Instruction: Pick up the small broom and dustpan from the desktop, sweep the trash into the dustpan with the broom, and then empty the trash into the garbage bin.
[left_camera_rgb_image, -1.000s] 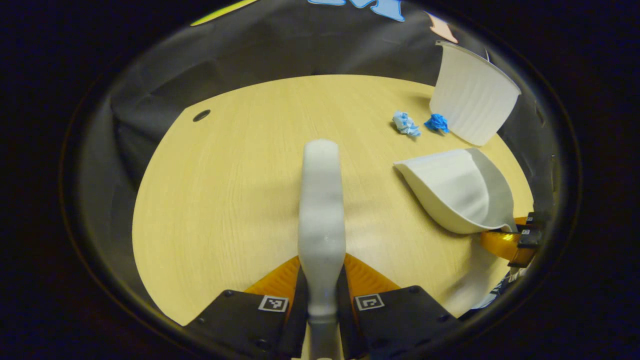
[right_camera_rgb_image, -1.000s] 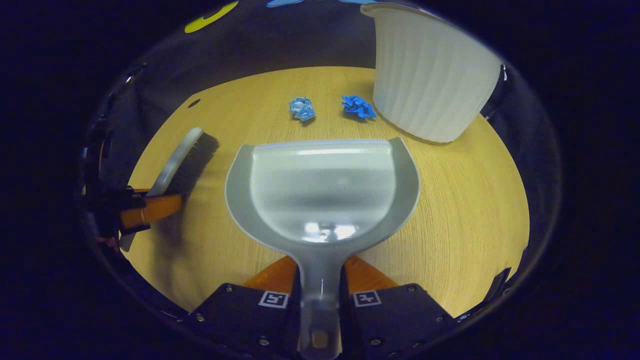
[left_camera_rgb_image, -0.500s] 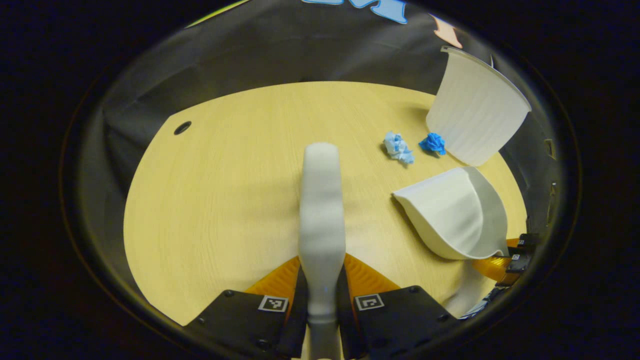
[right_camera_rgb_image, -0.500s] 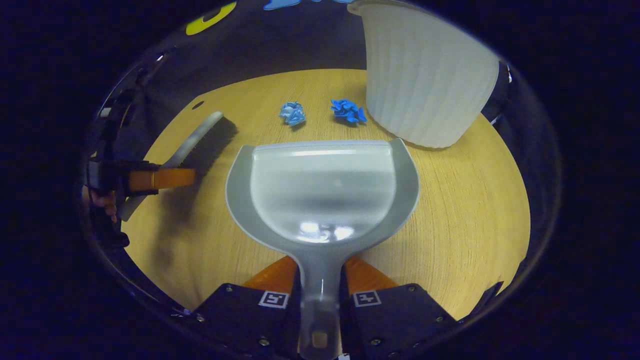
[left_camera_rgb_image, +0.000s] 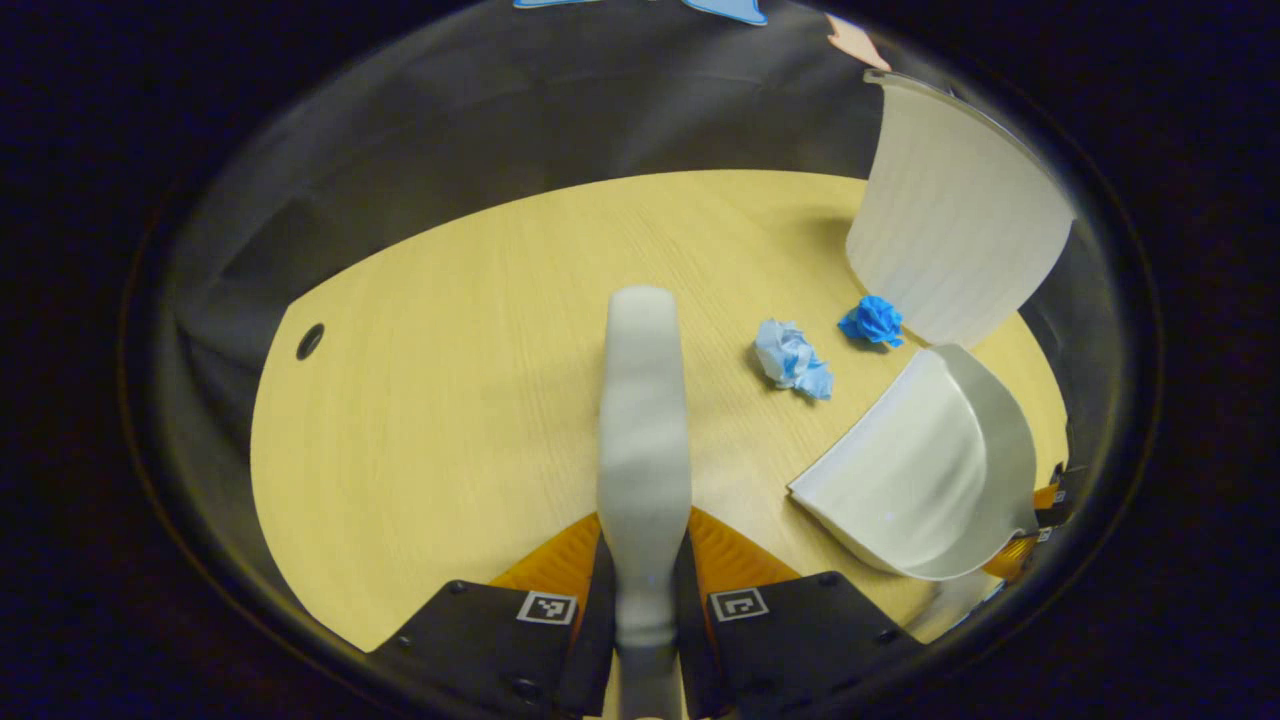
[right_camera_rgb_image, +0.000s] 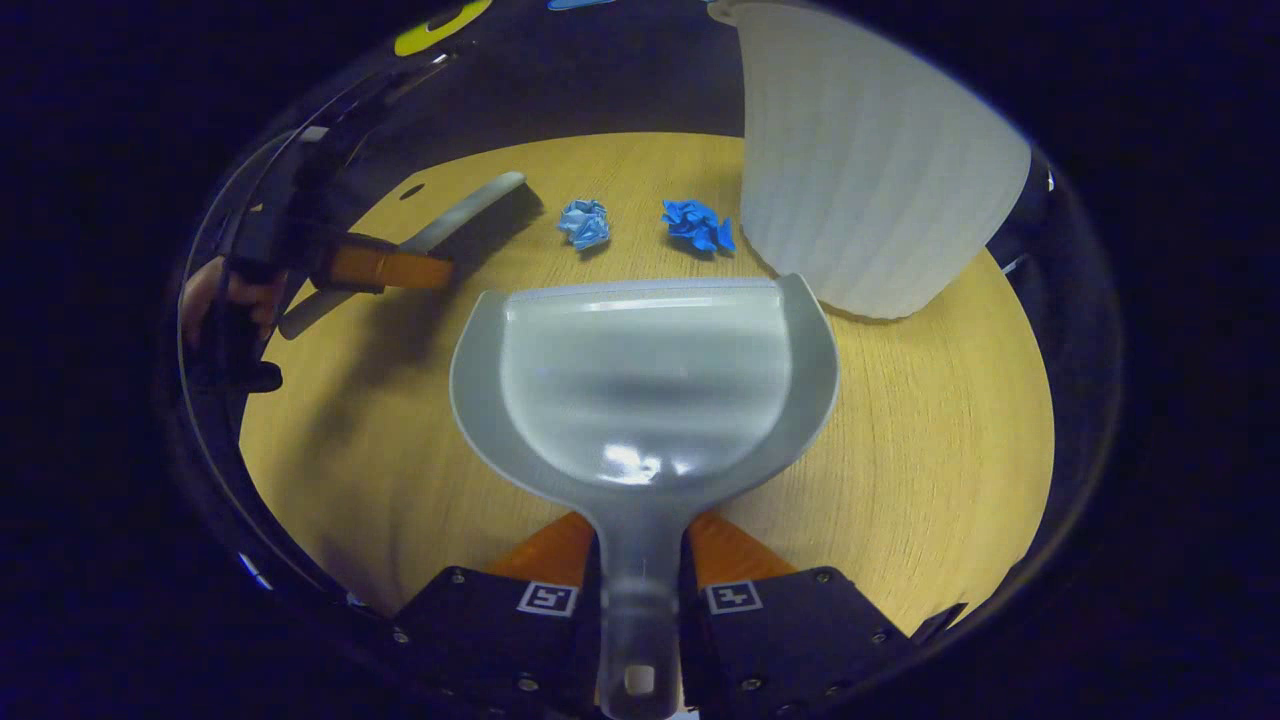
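- The left gripper (left_camera_rgb_image: 645, 600) grips the broom (left_camera_rgb_image: 643, 420) by its handle, both fingers pressed against it; in the left gripper view the broom's pale back runs from 6 o'clock straight up toward the centre, above the desktop (left_camera_rgb_image: 450, 400).
- The right gripper (right_camera_rgb_image: 640, 600) clamps the dustpan (right_camera_rgb_image: 645, 380) by its handle, a finger pressing on each side; in the right gripper view the open pan spreads from 6 o'clock to the centre, its front lip facing 12 o'clock.
- In that view two pieces of trash lie on the desktop just beyond the lip: a pale blue wad (right_camera_rgb_image: 584, 222) at about 11 o'clock and a darker blue wad (right_camera_rgb_image: 698, 224) at about 12 o'clock, apart from each other.
- The white ribbed garbage bin (right_camera_rgb_image: 870, 170) stands at 1 to 2 o'clock, just beside the darker wad.
- The broom shows at 10 o'clock, bristles down, with a hand (right_camera_rgb_image: 215, 300) holding the other gripper at 9 o'clock.
- In the left gripper view the dustpan sits at 4 o'clock, the wads at 2 to 3 o'clock, the bin at 2 o'clock.
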